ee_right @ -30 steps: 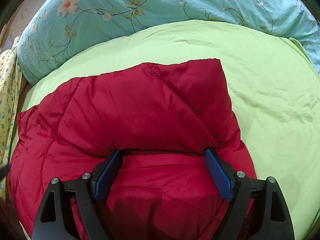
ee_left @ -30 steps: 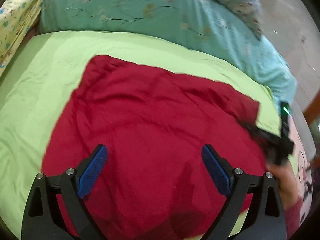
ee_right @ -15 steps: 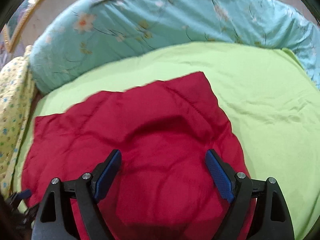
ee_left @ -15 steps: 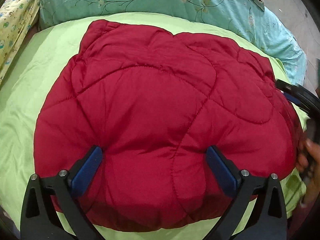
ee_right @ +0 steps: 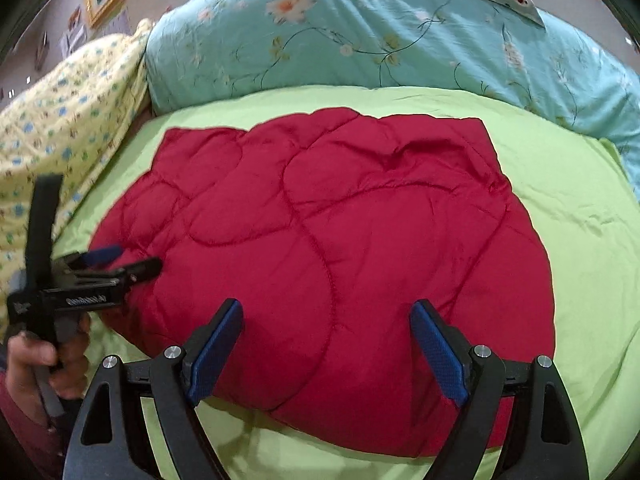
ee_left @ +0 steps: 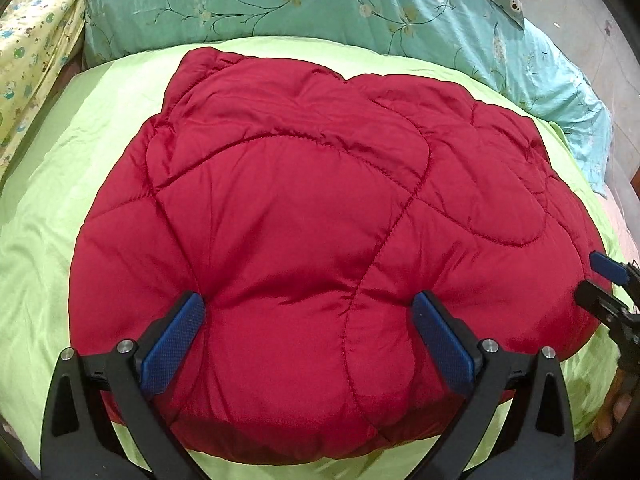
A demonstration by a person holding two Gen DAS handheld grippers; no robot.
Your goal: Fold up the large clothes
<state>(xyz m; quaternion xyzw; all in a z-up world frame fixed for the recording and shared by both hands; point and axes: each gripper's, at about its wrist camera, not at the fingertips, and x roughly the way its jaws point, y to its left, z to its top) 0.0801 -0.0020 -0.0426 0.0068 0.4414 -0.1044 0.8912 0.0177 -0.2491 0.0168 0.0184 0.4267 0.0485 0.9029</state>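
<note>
A red quilted padded garment (ee_left: 304,216) lies folded into a thick, rounded block on the green bed sheet (ee_left: 52,184). It also shows in the right wrist view (ee_right: 340,240). My left gripper (ee_left: 308,332) is open and empty, its blue pads spread just above the garment's near edge. My right gripper (ee_right: 326,348) is open and empty over the garment's near edge. The right gripper shows at the right edge of the left wrist view (ee_left: 608,288). The left gripper shows at the left of the right wrist view (ee_right: 120,260), beside the garment's left edge.
A teal floral duvet (ee_left: 320,4) is bunched along the far side of the bed, also in the right wrist view (ee_right: 380,32). A yellow patterned blanket (ee_right: 68,128) lies at the left. Bare green sheet (ee_right: 580,220) stretches right of the garment.
Both grippers have pulled back and up from the garment. The folded-over flap seen a second ago now lies flat, and the garment rests as a compact block.
</note>
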